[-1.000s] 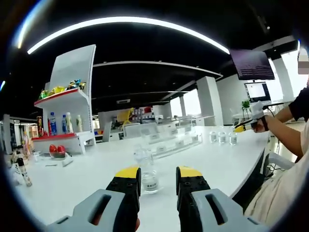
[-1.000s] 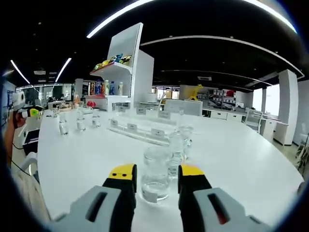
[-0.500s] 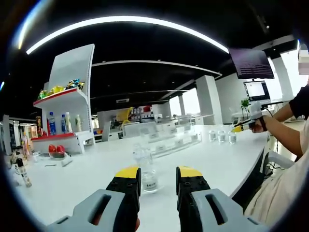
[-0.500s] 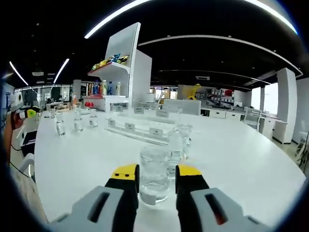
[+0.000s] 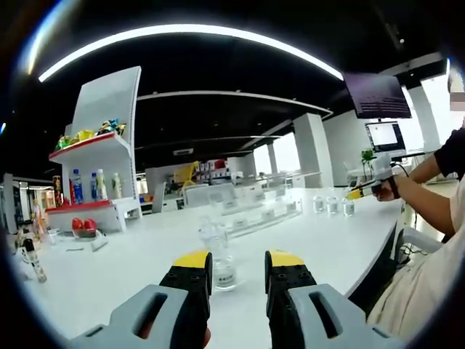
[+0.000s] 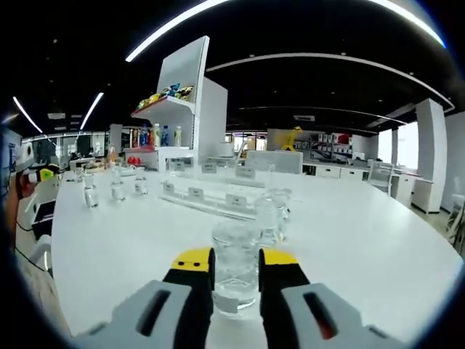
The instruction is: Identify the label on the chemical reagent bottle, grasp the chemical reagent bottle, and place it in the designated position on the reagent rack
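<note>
1. Left gripper view: your left gripper [image 5: 237, 273] hangs low over the white table [image 5: 131, 265] with its jaws spread and holding nothing. A clear reagent bottle [image 5: 218, 254] stands on the table just ahead, in line with the gap but not between the yellow tips. Its small white label faces you; the print is too small to read.
2. Behind that bottle the clear tiered reagent rack [image 5: 254, 211] runs across the table, with label tags along its front to mark the designated spots.
3. Three small bottles [image 5: 333, 206] stand in a row near the far edge.
4. Right gripper view: your right gripper [image 6: 235, 275] has its jaws pinching a clear glass reagent bottle [image 6: 235, 260], which sits upright on the table [image 6: 378, 247]; whether it has left the surface, I cannot tell.
5. The rack [image 6: 211, 195] lies straight ahead, well apart, so carrying the bottle forward looks like the next step.
</note>
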Demonstrator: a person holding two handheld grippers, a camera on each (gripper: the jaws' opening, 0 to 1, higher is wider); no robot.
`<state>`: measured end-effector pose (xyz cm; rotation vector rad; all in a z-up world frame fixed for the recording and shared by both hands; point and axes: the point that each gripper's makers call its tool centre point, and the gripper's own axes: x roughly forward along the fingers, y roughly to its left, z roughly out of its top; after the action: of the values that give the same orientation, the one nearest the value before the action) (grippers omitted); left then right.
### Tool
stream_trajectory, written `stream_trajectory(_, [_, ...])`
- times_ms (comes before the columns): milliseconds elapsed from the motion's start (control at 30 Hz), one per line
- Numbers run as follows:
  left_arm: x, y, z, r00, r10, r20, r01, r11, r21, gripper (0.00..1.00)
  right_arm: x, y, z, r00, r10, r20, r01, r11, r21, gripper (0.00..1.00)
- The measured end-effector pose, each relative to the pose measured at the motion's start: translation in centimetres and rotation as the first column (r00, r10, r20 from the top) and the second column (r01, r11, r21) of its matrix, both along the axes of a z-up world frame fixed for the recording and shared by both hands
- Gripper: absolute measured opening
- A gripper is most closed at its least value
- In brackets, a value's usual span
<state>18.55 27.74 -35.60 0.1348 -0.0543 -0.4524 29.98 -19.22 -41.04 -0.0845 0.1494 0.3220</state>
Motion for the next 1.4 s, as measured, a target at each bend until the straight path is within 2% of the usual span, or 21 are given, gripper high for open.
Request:
stream_trajectory(633, [-0.2,0.2,0.4,1.000,-0.005,0.010,0.005,1.000,-0.010,0.30,-0.1,0.3,-0.1,1.000,0.004,0.021,-0.005,0.999,0.033,0.20])
stream_trajectory(1267, [-0.5,-1.4,0.9,0.999,-0.035,0.016,0.034,0.999,0.010,0.30,-0.4,0.5,-0.1,1.000,0.005,0.024,-0.007,0.999,0.051,0.20])
stream_trajectory(1400, [-0.5,-1.7,0.9,0.999,-0.044,0.017,0.044,0.999,0.011,0.30,-0.4,0.6,0.2,1.000,0.007,0.018,-0.007,0.999,0.036,0.19])
